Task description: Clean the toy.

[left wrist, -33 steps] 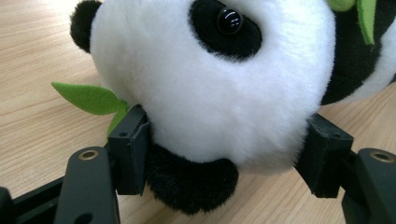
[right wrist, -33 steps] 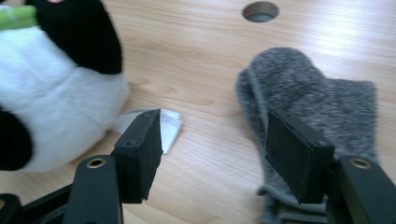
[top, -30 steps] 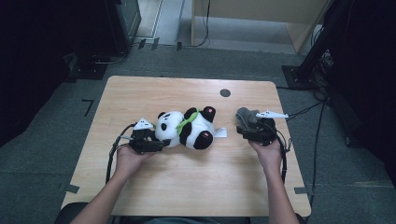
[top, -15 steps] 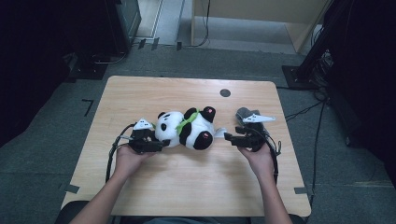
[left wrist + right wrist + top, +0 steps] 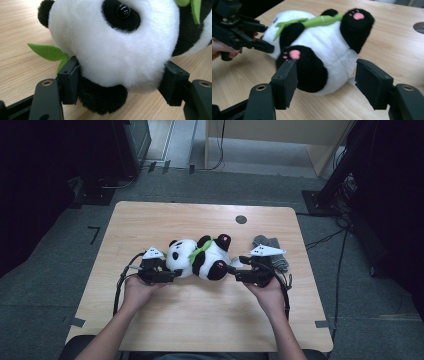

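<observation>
Wooden table (image 5: pixel 150 220), grey floor around it: a panda (image 5: pixel 200 257) lies on its side mid-table, between my two grippers.

My left gripper (image 5: pixel 167 274) clamps the panda's head, both pads sunk into the white fur (a green leaf (image 5: pixel 47 52) pokes out beside one pad). My right gripper (image 5: pixel 233 270) has just been widening; its jaws straddle the panda's rump and one black leg without pressing. Grey cloth (image 5: pixel 272 247) lies behind that hand.

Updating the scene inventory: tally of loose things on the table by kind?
Plush panda: 1
Grey cloth item, crumpled beside the right gripper: 1
Total: 2
</observation>
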### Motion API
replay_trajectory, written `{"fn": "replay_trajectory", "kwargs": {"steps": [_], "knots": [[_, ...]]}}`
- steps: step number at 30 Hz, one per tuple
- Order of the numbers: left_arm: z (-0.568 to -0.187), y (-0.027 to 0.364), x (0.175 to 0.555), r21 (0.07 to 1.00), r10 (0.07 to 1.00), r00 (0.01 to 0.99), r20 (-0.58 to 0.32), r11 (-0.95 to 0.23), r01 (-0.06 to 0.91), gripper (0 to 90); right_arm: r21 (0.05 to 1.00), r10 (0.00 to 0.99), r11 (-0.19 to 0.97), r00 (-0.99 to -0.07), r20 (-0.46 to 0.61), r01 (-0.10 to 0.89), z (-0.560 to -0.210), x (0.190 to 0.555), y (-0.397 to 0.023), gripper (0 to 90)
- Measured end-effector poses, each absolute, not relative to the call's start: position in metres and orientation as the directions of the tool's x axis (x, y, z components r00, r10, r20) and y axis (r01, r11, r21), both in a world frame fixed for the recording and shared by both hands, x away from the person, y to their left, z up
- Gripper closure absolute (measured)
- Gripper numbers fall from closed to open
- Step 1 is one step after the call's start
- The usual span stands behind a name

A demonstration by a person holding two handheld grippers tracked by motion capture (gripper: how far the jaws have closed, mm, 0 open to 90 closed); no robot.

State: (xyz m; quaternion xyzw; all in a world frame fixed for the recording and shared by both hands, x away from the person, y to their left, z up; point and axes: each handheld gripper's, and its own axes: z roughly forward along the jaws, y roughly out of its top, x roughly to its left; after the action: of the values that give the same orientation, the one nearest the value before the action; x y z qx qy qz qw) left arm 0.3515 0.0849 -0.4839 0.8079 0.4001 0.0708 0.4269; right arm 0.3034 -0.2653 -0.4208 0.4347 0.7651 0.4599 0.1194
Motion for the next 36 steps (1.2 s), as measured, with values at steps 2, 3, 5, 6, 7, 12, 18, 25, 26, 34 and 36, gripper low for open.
{"fn": "replay_trajectory", "kwargs": {"steps": [2, 3, 5, 6, 7, 12, 18, 25, 26, 34, 36], "knots": [[-0.483, 0.085, 0.352, 0.746, 0.706, 0.671, -0.226, -0.318, 0.585, 30.8, 0.814, 0.768, 0.191, -0.600, 0.225, 0.549, -0.416, 0.302, -0.262, 34.9], [-0.483, 0.085, 0.352, 0.745, 0.706, 0.671, -0.225, -0.319, 0.586, 30.9, 0.823, 0.760, 0.186, -0.610, 0.225, 0.536, -0.413, 0.301, -0.259, 34.9], [-0.483, 0.085, 0.352, 0.744, 0.707, 0.670, -0.224, -0.320, 0.586, 31.0, 0.832, 0.751, 0.188, -0.622, 0.221, 0.523, -0.410, 0.299, -0.254, 34.7], [-0.483, 0.084, 0.352, 0.744, 0.708, 0.670, -0.225, -0.319, 0.587, 31.1, 0.831, 0.747, 0.197, -0.629, 0.216, 0.520, -0.410, 0.298, -0.250, 34.7], [-0.482, 0.084, 0.352, 0.744, 0.709, 0.669, -0.225, -0.319, 0.588, 31.1, 0.829, 0.744, 0.208, -0.634, 0.211, 0.520, -0.411, 0.297, -0.247, 34.6], [-0.482, 0.084, 0.351, 0.743, 0.708, 0.668, -0.228, -0.317, 0.590, 32.1, 0.818, 0.743, 0.247, -0.643, 0.184, 0.519, -0.421, 0.297, -0.235, 35.5], [-0.482, 0.085, 0.352, 0.743, 0.706, 0.668, -0.235, -0.313, 0.592, 32.6, 0.819, 0.756, 0.230, -0.626, 0.190, 0.526, -0.437, 0.302, -0.232, 37.2], [-0.483, 0.086, 0.353, 0.741, 0.701, 0.669, -0.244, -0.310, 0.596, 32.9, 0.829, 0.757, 0.227, -0.629, 0.180, 0.510, -0.454, 0.305, -0.229, 35.2], [-0.483, 0.085, 0.353, 0.741, 0.702, 0.670, -0.241, -0.313, 0.594, 32.9, 0.828, 0.755, 0.230, -0.630, 0.179, 0.511, -0.457, 0.305, -0.228, 35.0], [-0.483, 0.085, 0.352, 0.742, 0.701, 0.672, -0.240, -0.315, 0.593, 33.3, 0.839, 0.764, 0.245, -0.630, 0.142, 0.487, -0.474, 0.307, -0.222, 27.6], [-0.483, 0.085, 0.352, 0.742, 0.701, 0.671, -0.242, -0.312, 0.594, 33.6, 0.850, 0.767, 0.268, -0.635, 0.097, 0.453, -0.478, 0.305, -0.218, 26.6]]}}
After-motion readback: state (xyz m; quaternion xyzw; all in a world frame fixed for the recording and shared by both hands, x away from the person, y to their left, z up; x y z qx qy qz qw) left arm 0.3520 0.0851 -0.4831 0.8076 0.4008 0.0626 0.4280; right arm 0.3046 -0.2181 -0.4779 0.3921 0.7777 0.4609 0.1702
